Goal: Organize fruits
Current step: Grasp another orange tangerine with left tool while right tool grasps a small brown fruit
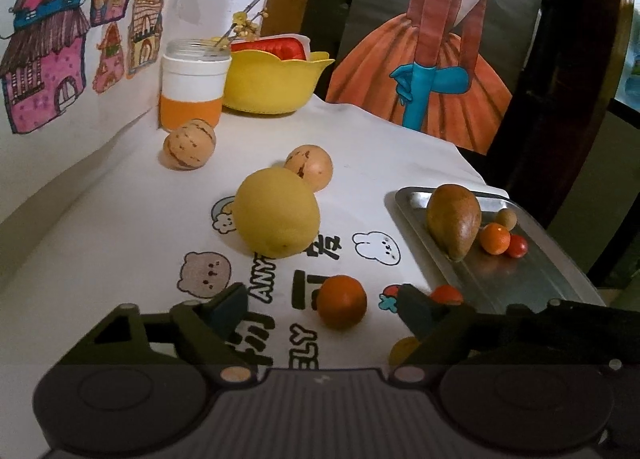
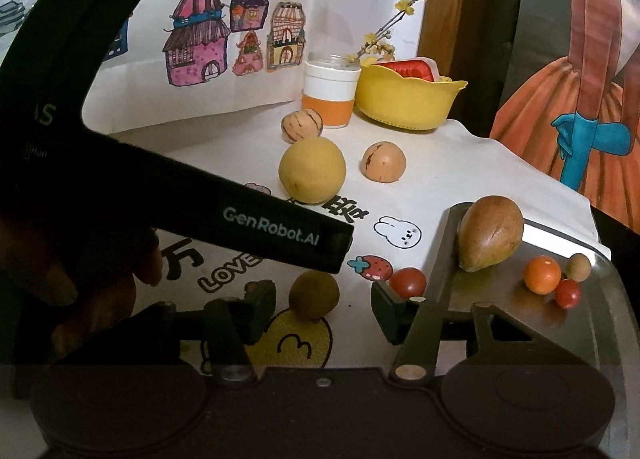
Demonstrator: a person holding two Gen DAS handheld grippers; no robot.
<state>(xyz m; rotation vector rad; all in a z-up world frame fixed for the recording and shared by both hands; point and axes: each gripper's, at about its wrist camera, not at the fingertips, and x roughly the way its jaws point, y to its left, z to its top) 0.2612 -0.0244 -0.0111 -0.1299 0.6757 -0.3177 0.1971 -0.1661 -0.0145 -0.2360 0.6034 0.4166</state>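
Note:
My left gripper is open low over the white printed cloth, with an orange lying between its fingertips, untouched. Beyond it sit a big yellow fruit and two striped tan melons. My right gripper is also open, a small brown-green fruit on the cloth between its fingers. A red tomato lies just past the right finger. The metal tray on the right holds a brown pointed fruit, a small orange, a cherry tomato and a tan ball.
A yellow bowl with a red item and a white-and-orange jar holding a flowering twig stand at the back by the drawing-covered wall. The left gripper's black body crosses the right wrist view, a hand beneath it. The cloth drops off behind the tray.

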